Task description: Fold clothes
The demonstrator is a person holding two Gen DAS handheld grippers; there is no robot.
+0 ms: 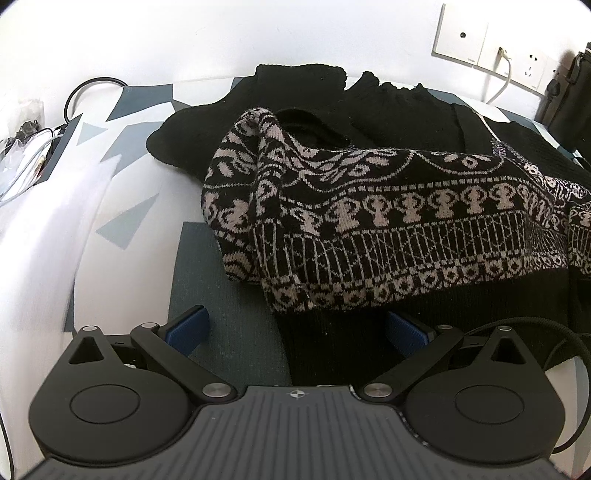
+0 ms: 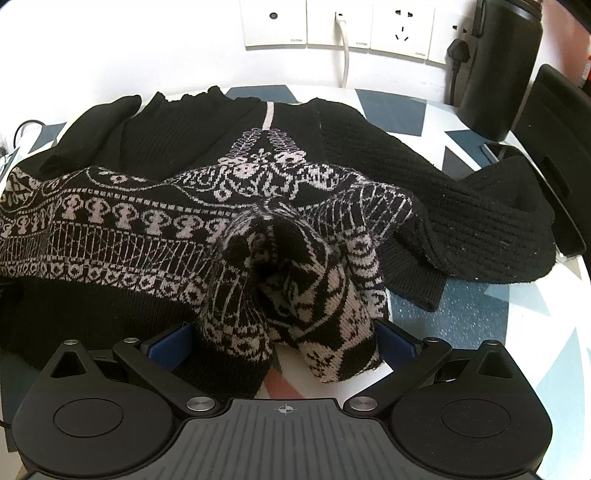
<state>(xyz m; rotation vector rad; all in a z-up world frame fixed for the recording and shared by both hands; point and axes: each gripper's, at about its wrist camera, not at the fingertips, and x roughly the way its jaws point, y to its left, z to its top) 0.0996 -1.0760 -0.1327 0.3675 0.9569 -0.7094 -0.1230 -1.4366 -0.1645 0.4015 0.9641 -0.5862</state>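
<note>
1. The black knitted sweater with a pale pink patterned band (image 2: 155,218) lies spread over the worktop with blue-grey and white geometric shapes (image 1: 122,173), its ribbed hem toward me at 6 o'clock and its collar toward the wall at 12 o'clock.
2. It looks thick and soft, rumpled rather than flat. One sleeve trails out at 3 o'clock in the right view; the patterned band is bunched into a hump.
3. My right fingers (image 2: 280,343) stand wide apart, with that patterned bunch sitting between them but not pinched.
4. My left fingers (image 1: 299,328) are also spread, hovering at the hem edge and holding nothing.
5. I judge this to be a fold in progress or a grasp being set up; I cannot tell which. Any next pinch needs both layers of knit caught squarely.
6. White wall sockets (image 2: 340,26) sit at 12 o'clock.
</note>
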